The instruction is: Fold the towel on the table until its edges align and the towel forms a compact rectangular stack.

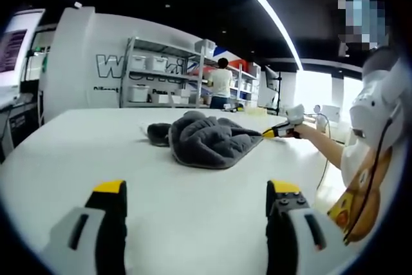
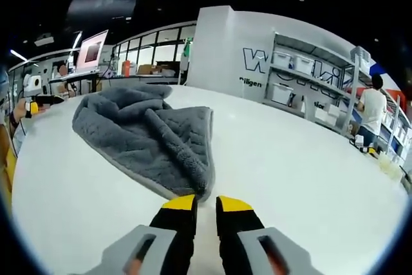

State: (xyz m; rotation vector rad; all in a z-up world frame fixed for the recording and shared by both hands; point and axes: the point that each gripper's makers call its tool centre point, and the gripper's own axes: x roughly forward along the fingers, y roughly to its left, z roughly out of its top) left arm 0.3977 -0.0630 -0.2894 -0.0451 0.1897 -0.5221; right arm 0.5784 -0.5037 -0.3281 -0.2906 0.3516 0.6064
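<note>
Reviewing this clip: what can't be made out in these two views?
- Towel, left gripper view: far side hidden by its own bunched folds.
- Right hand-held gripper, right gripper view: whether its tips pinch the towel's corner is unclear.
- Wall lettering: cut off by shelves.

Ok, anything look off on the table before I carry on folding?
Nothing spilled or damaged. The grey towel just lies bunched and rumpled on the white table, edges not aligned. The right gripper sits at its near corner, jaws almost closed; the left gripper is open, well short.
</note>
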